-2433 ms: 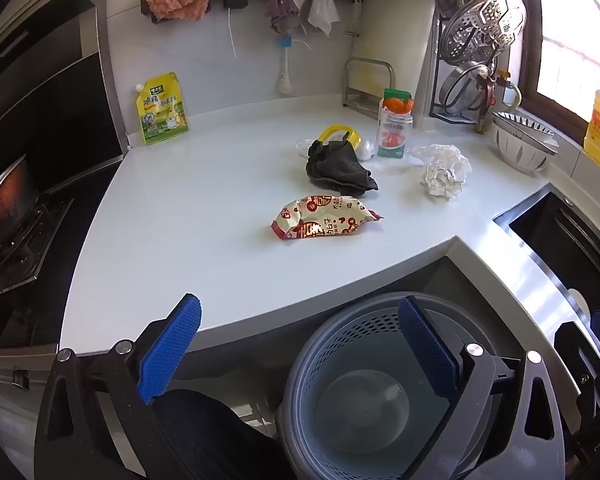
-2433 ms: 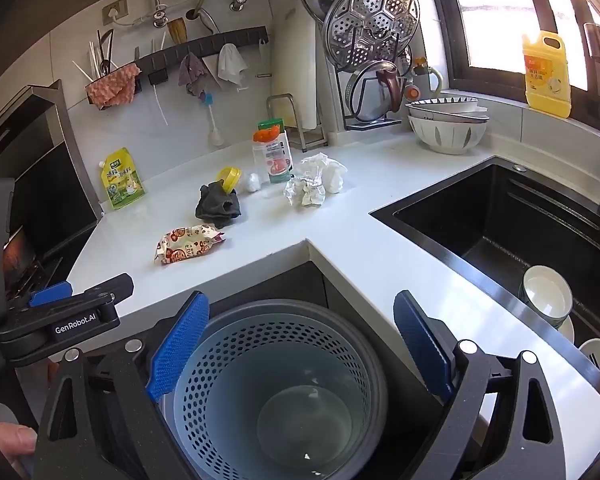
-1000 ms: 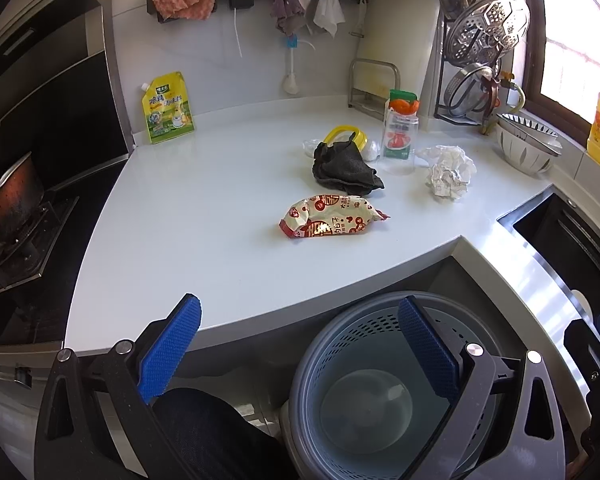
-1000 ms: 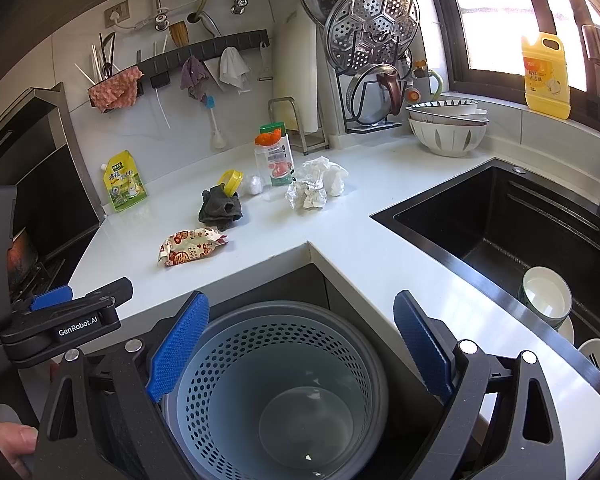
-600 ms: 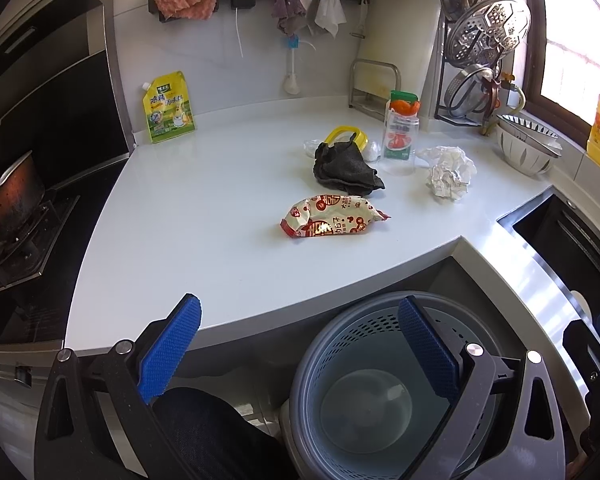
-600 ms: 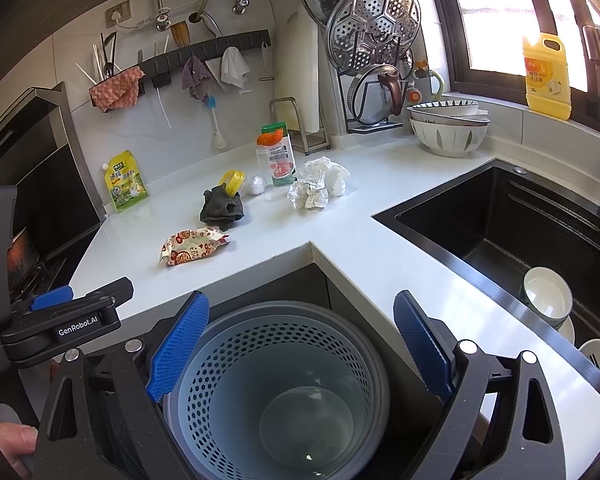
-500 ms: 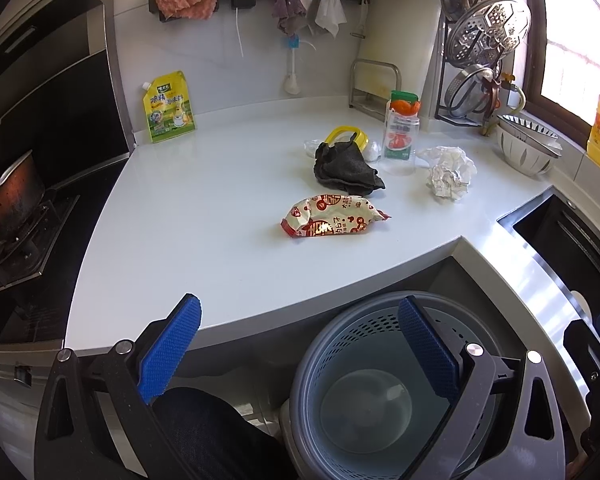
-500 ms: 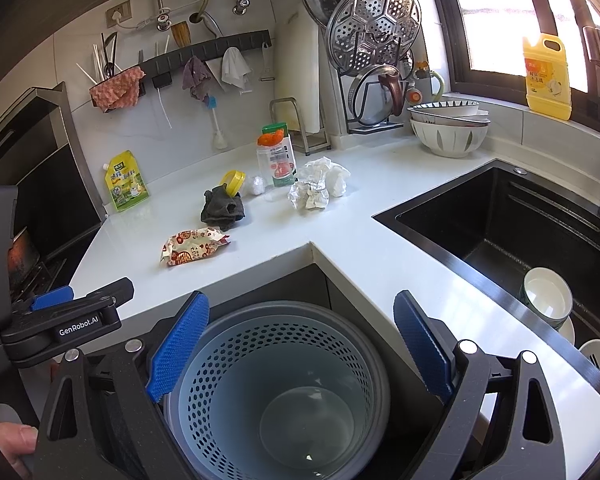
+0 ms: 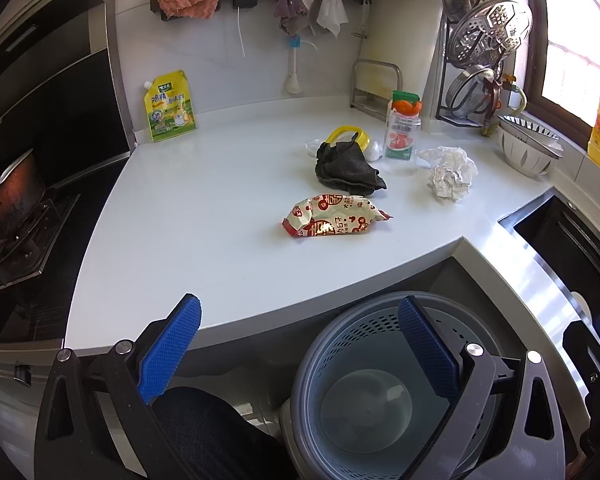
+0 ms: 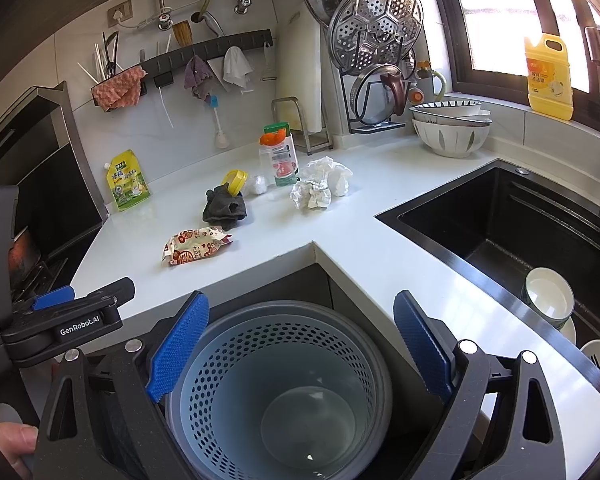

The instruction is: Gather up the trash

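Note:
A red-and-white snack wrapper [image 9: 334, 216] [image 10: 193, 246] lies on the white counter [image 9: 203, 216]. Behind it sit a dark cloth [image 9: 348, 168] [image 10: 224, 207], crumpled white paper [image 9: 450, 178] [image 10: 318, 190], a yellow lid [image 9: 346, 136] and a plastic bottle [image 9: 402, 130] [image 10: 281, 156]. A grey perforated trash bin [image 9: 384, 392] [image 10: 279, 396] stands below the counter's front edge, empty. My left gripper [image 9: 300, 352] and right gripper [image 10: 300, 340] are both open and empty, held over the bin, short of the counter.
A black sink [image 10: 532, 236] with bowls lies to the right. A stove with a pan [image 9: 11, 196] is at the left. Stacked bowls [image 10: 452, 128], a lid rack [image 10: 376, 40], a yellow pouch [image 9: 169, 106] and a yellow jug [image 10: 548, 76] line the back.
Both views have shifted very slightly; the counter items sit a touch further right in the left view. Both grippers stay open and nothing on the counter has moved.

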Available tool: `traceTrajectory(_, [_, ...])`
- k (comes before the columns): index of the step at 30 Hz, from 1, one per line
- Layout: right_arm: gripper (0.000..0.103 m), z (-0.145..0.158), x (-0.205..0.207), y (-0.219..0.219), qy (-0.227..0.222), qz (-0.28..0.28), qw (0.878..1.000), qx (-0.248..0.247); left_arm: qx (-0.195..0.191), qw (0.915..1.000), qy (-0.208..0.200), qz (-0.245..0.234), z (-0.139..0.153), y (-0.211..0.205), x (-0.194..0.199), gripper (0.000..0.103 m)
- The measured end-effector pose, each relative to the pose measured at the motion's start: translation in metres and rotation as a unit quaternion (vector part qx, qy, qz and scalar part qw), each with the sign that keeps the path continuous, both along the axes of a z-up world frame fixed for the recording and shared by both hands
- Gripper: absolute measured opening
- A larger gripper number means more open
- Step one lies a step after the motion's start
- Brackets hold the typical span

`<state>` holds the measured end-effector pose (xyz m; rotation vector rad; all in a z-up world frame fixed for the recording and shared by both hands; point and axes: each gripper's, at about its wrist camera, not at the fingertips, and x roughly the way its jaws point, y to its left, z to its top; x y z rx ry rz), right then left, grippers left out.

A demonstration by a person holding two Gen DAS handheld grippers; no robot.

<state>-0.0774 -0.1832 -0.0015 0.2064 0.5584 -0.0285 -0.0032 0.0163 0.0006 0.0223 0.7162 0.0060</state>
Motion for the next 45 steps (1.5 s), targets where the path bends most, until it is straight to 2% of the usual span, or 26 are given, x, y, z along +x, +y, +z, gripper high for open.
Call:
traceTrajectory(11, [0.089,-0.014,0.014,-0.004,0.015,0.002,1.000,0.003,0.000,0.9999,0.011,0.008,-0.018,0.016,0.015,0.097])
traceTrajectory(16, [0.089,-0.020,0.026,-0.011,0.021,0.000,1.000,0.004,-0.020,0.9995,0.022,0.005,-0.024,0.023,0.041,0.097])
traceTrajectory(21, [0.089,-0.027,0.041,-0.020,0.024,-0.003,1.000,0.010,-0.029,0.9994,0.016,-0.008,-0.023,0.026,0.077,0.097])
traceTrajectory(27, [0.089,-0.036,0.059,-0.026,0.038,-0.007,0.999,0.013,-0.019,0.9980,0.016,-0.058,-0.024,0.023,0.117,0.097])
traceTrajectory(33, [0.089,-0.040,0.077,-0.026,0.048,-0.009,0.999,0.017,-0.002,0.9915,0.035,-0.125,-0.033,0.020,0.148,0.097])
traceTrajectory(36, [0.089,-0.039,0.083,-0.018,0.048,-0.003,0.999,0.010,-0.020,0.9859,0.055,-0.157,-0.040,0.017,0.162,0.097])
traceTrajectory(40, [0.089,-0.037,0.089,-0.011,0.049,0.003,0.999,0.005,-0.047,0.9797,0.086,-0.175,-0.051,0.016,0.178,0.097])
traceTrajectory(45, [0.089,-0.039,0.096,-0.009,0.056,0.001,0.998,0.003,-0.064,0.9741,0.101,-0.192,-0.058,0.012,0.187,0.094])
